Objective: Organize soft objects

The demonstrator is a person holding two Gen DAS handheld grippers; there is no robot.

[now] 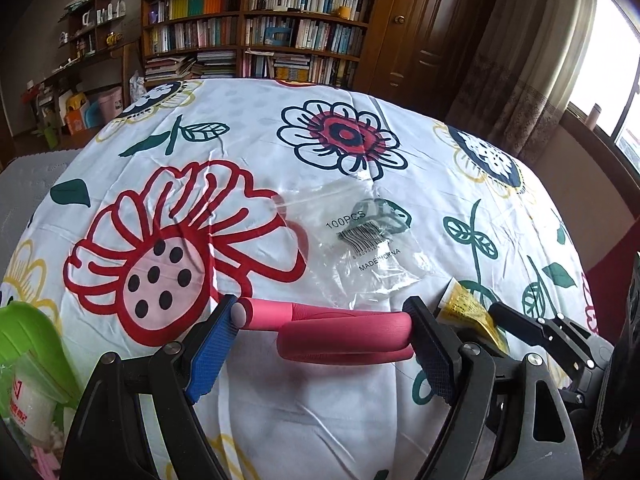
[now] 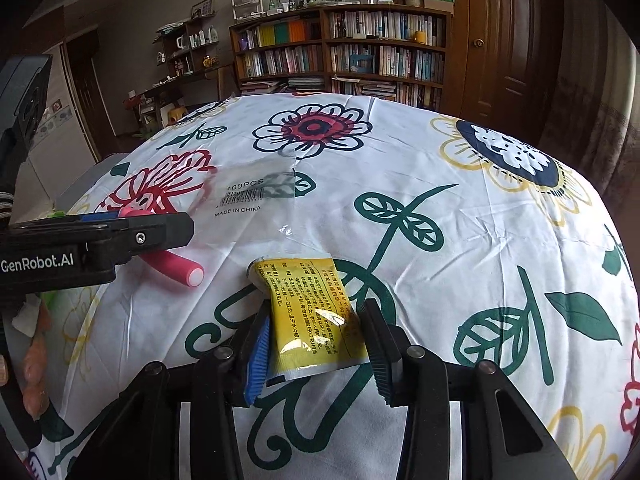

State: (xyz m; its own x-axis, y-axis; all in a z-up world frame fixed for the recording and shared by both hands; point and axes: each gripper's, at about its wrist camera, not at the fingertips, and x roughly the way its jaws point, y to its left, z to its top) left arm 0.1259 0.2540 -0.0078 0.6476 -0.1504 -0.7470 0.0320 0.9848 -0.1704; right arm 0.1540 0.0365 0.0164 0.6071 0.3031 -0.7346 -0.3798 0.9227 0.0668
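A table covered by a white flower-print cloth (image 1: 256,420) is seen in both wrist views. A pink foam roller (image 1: 344,332), bent over on itself, is clamped between the fingers of the left gripper (image 1: 324,344); one finger carries a blue pad (image 1: 210,354) against the roller's grey-tipped end, the other a black pad against the bend. In the right wrist view the same roller (image 2: 180,266) is seen sticking out to the right from under the left gripper (image 2: 120,236), its end just above or on the cloth; contact cannot be told.

A yellow sachet (image 2: 312,320) with printed text is gripped between the fingers of the right gripper (image 2: 316,344), a blue pad on the left side and a black pad on the right. The sachet is held flat, far end pointing away, low over the cloth. In the left wrist view the sachet (image 1: 468,308) and right gripper (image 1: 516,320) are seen just right of the left gripper.

A clear plastic bag (image 1: 360,236) marked "100PCS", with a barcode, lies flat on the cloth farther out, between the two held things and a red-and-navy flower print. A green container (image 1: 24,340) is seen at the near left edge. A bookshelf (image 2: 344,48) and a wooden door (image 2: 512,32) are seen at the far wall.
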